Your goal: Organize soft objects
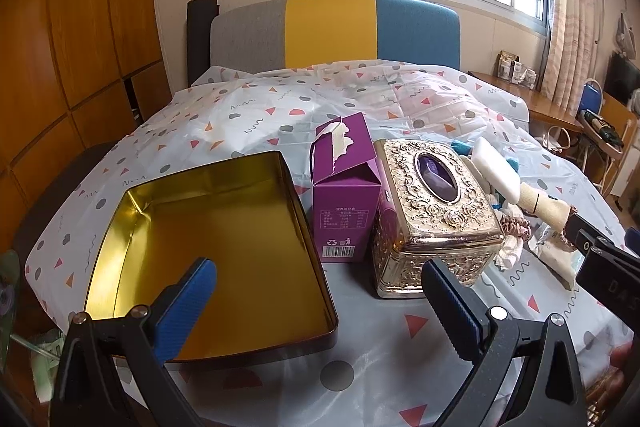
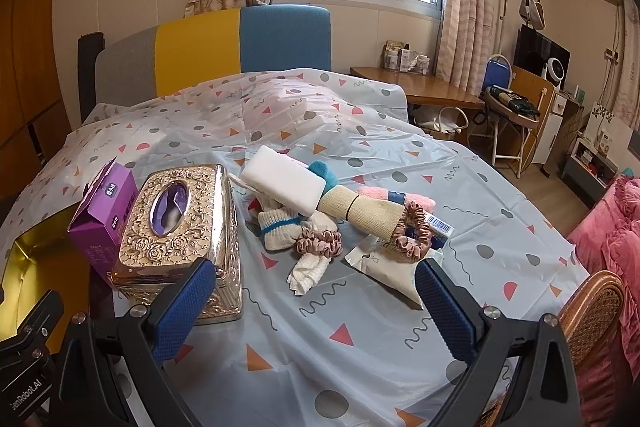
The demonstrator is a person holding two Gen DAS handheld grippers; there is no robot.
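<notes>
A pile of soft things lies on the patterned tablecloth: a white sponge block point(image 2: 284, 185), a beige rolled cloth point(image 2: 362, 213), rolled socks point(image 2: 280, 227), two pink scrunchies point(image 2: 320, 243) point(image 2: 414, 231), a pink towel point(image 2: 396, 199) and a white packet point(image 2: 394, 273). An open gold tin tray point(image 1: 216, 267) sits to the left, with nothing in it. My left gripper point(image 1: 320, 311) hovers open over the tray's near right corner. My right gripper point(image 2: 310, 311) stands open in front of the pile, holding nothing. The sponge point(image 1: 496, 167) and the beige roll point(image 1: 544, 203) also show in the left wrist view.
An ornate gold tissue box point(image 2: 180, 231) and a torn purple carton point(image 1: 346, 195) stand between tray and pile. Behind the table is a grey, yellow and blue headboard point(image 1: 332, 31). A wicker chair point(image 2: 592, 315) and pink bedding point(image 2: 616, 227) are at the right.
</notes>
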